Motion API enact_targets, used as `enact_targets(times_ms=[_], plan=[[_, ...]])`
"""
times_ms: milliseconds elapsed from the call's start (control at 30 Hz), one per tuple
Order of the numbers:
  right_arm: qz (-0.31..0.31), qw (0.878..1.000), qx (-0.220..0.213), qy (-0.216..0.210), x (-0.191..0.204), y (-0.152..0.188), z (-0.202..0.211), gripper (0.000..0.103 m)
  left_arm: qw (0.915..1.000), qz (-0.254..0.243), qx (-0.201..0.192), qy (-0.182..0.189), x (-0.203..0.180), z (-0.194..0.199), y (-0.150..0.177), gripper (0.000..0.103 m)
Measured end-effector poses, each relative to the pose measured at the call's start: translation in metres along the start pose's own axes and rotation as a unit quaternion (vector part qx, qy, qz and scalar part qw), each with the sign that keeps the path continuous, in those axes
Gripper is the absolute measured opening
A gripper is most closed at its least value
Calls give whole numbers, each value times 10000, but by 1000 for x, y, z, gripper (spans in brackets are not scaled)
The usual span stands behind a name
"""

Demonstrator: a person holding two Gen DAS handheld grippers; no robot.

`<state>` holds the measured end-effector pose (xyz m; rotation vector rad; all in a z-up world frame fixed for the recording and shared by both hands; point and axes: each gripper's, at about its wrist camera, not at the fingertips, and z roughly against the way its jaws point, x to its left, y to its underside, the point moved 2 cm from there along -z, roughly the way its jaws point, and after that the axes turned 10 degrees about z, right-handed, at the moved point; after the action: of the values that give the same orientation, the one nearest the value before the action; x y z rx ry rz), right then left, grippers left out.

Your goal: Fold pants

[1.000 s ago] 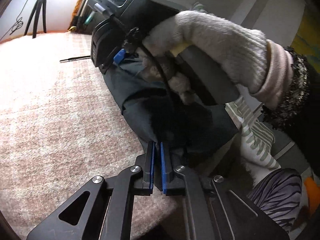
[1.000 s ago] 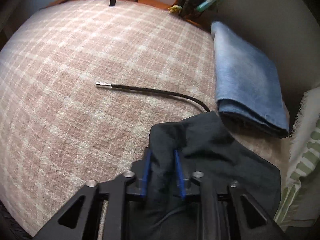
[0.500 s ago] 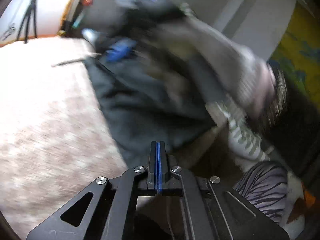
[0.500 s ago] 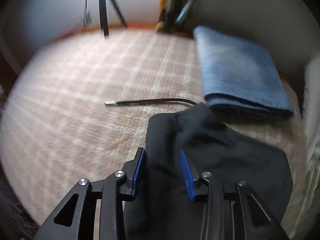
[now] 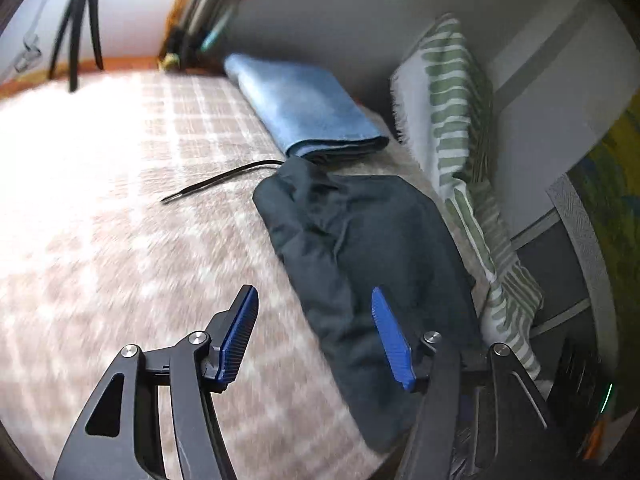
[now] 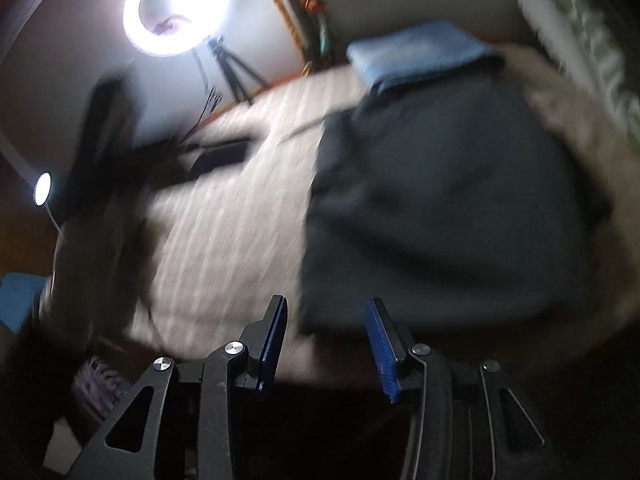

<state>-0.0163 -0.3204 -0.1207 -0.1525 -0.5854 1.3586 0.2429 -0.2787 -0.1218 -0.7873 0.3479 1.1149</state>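
Note:
The dark folded pants [image 5: 368,248] lie on the pink checked blanket [image 5: 120,208] near its right edge. They also show in the blurred right wrist view [image 6: 440,208]. My left gripper [image 5: 316,332] is open and empty, just above the near end of the pants. My right gripper [image 6: 326,328] is open and empty, pulled back from the near edge of the pants.
A folded blue pair of jeans [image 5: 304,108] lies beyond the dark pants. A black cord [image 5: 216,180] lies on the blanket. A green striped pillow [image 5: 460,120] leans against the wall at the right. A ring light [image 6: 176,8] on a tripod stands behind.
Both grippers let go of the dark pants, opened and pulled back. The right hand has left the left wrist view. The pants now lie flat.

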Motion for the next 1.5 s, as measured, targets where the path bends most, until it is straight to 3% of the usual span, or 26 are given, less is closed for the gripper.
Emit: enact_targets(times_ms=[67,167,367,433,467,500,533,600,800,933,1167,1267,1333,1367,1400,1500], plan=[[19,9999,68,138,11,5,-18,45,9993,231,236,171,8,-22,-13,59],[90,9994,54,340,23,4,-33,47,9985,368,349,206,20,-44,-21,59],[256,9945,-6,1013,34,-5,-49,46,9916,976,577,626,46,-81,-35,56],[351,9921,-75,1201,38,-5,-51,43,9923,930,543,613,45,-83,-39,45],[486,9888,-79,1406,41,-4,-52,34,9930,892,549,554,44,-84,-40,23],[629,9853,-52,1589,45,-3,-54,22,9930,867,575,559,43,-87,-41,13],[751,9818,-21,1744,46,-2,-54,15,9938,816,540,525,40,-88,-41,11],[689,9844,27,1617,44,-2,-48,3,9964,589,436,436,31,-87,-43,6],[1006,9819,-86,1605,48,-8,-13,1,9991,128,75,396,9,-81,-52,4],[896,9872,360,1270,40,9,-43,1,10000,57,34,62,12,-91,-52,4],[904,9890,373,1113,39,7,-36,1,9998,-119,-56,-134,19,-94,-55,5],[775,9908,494,993,33,17,-28,3,9993,-205,-121,-275,18,-87,-55,15],[743,9908,519,1001,29,21,-18,6,9989,-150,-288,-340,21,-76,-59,16],[724,9912,452,1010,26,21,-10,14,9988,-63,-328,-352,24,-69,-62,19],[684,9923,349,975,25,22,2,22,9986,5,-362,-375,26,-63,-64,28],[586,9933,53,996,19,18,31,27,9983,139,-449,-341,30,-40,-61,36]])
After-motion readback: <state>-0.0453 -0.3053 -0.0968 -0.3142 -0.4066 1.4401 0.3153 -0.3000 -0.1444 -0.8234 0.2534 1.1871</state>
